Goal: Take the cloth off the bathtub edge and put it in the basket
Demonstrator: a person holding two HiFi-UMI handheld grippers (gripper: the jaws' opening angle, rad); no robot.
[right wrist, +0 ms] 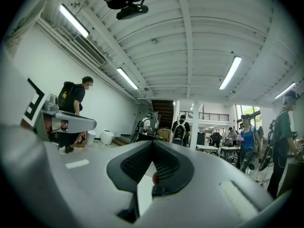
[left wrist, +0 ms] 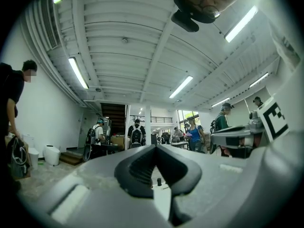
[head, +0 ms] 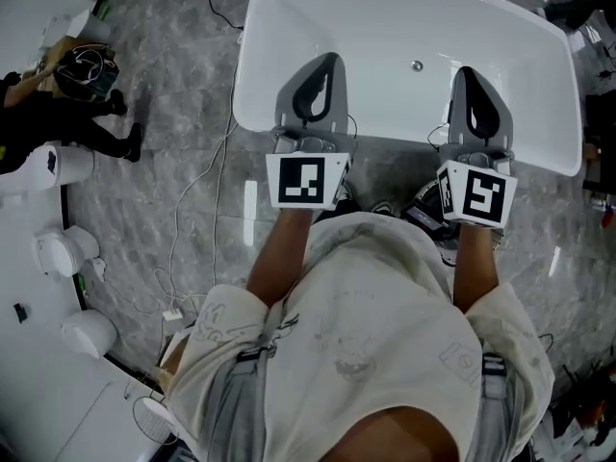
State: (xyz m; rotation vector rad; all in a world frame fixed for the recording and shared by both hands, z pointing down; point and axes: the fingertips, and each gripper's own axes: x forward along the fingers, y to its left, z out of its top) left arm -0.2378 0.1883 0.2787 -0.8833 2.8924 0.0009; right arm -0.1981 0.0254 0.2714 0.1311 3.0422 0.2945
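while the person stands at the white bathtub [head: 385, 141] with both tools held level over its near rim, neither tool carries anything: the left gripper [head: 325, 70] has its pads pressed together on nothing, and the right gripper [head: 472, 80] is closed and empty in the same way. the cloth shows in no view. the stretch of rim seen from the head is bare, so it likely lies on a part of the edge that is covered or out of frame, and the basket is not visible either. the main risk, as i judge it, is reaching with closed jaws, which would only nudge the cloth off the smooth rim into the tub or onto the floor [head: 173, 94]. loose cables [head: 207, 191] beside the person's feet could also snag a step toward the basket.
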